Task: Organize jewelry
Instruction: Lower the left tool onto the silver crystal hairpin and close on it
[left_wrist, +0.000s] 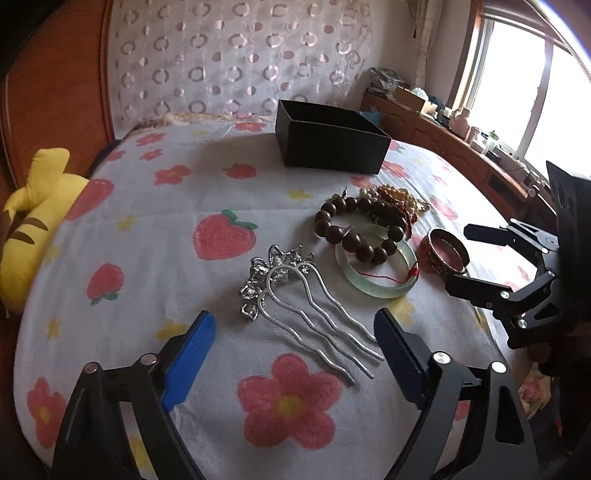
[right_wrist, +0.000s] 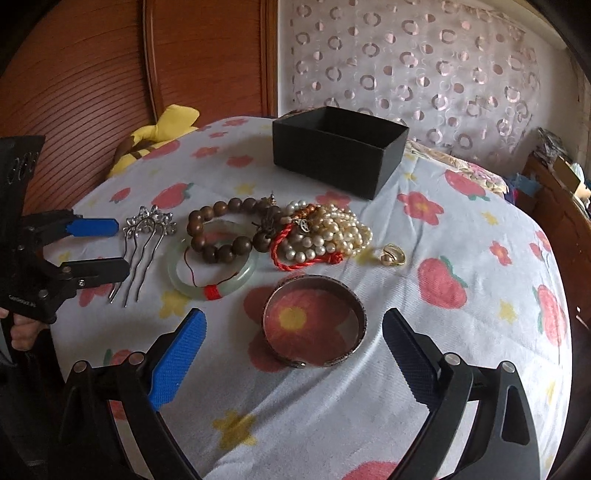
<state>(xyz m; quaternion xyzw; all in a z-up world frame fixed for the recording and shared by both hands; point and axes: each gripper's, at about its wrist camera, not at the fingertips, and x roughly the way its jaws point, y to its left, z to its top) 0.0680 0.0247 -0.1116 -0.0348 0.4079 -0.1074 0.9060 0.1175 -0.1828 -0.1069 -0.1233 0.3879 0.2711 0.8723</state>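
Jewelry lies on a flowered bedspread (left_wrist: 155, 236). Silver hair combs (left_wrist: 295, 295) lie just ahead of my open, empty left gripper (left_wrist: 295, 354), which also shows in the right wrist view (right_wrist: 110, 247). A brown bead bracelet (left_wrist: 358, 229) rests on a jade bangle (left_wrist: 376, 269). Pearls (right_wrist: 332, 229), a red cord (right_wrist: 295, 254) and a gold ring (right_wrist: 393, 254) lie beyond. A wide metal bangle (right_wrist: 314, 325) sits just ahead of my open, empty right gripper (right_wrist: 291, 354), which also shows in the left wrist view (left_wrist: 458, 258). An open black box (left_wrist: 328, 136) stands at the back.
A yellow plush toy (left_wrist: 33, 221) lies at the bed's left edge. A wooden headboard (left_wrist: 55, 81) and a curtain (left_wrist: 236, 55) stand behind. A cluttered wooden cabinet (left_wrist: 443, 125) runs under the window on the right.
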